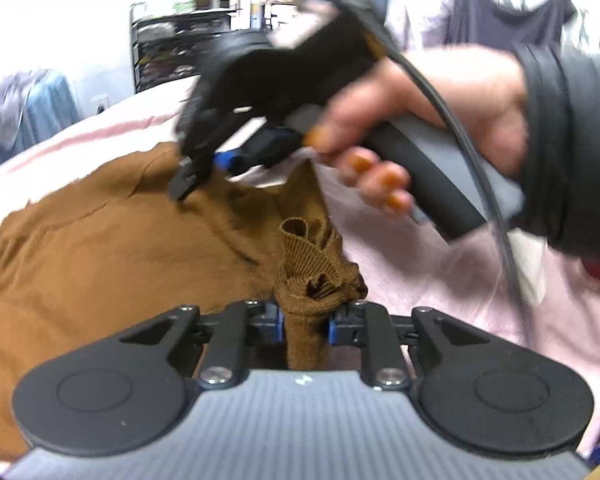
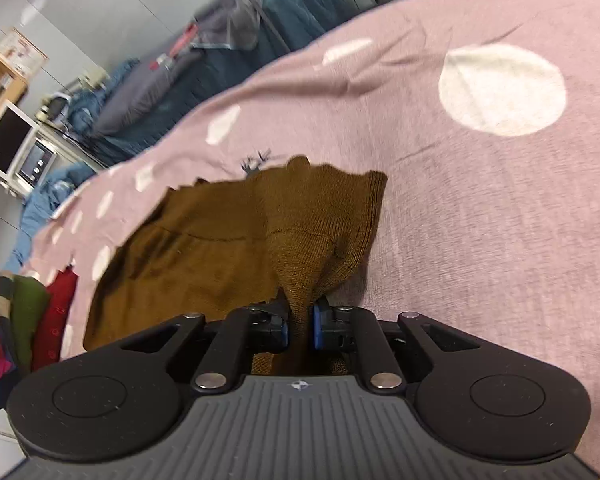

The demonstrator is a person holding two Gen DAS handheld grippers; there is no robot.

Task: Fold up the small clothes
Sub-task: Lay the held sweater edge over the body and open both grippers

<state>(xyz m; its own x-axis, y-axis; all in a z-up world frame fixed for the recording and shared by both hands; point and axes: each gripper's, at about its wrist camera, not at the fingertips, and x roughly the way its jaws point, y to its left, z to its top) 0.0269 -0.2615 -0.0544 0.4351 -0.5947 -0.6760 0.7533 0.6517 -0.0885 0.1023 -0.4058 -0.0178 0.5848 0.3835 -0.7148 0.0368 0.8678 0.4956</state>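
A small brown knitted garment (image 1: 100, 256) lies spread on a pink blanket. My left gripper (image 1: 305, 322) is shut on a bunched ribbed edge of the garment (image 1: 320, 268) at the near side. In the left wrist view the right gripper (image 1: 188, 184) reaches in from the right, held by a hand, its fingertips down on the garment's far part. In the right wrist view my right gripper (image 2: 300, 322) is shut on a fold of the same brown garment (image 2: 220, 248), which stretches away over the blanket.
The pink blanket (image 2: 480, 208) with large white dots covers the work surface. A stack of folded red, green and orange clothes (image 2: 28, 312) sits at its left edge. Blue and grey bedding (image 2: 172, 92) and a black shelf rack (image 1: 168, 48) stand beyond.
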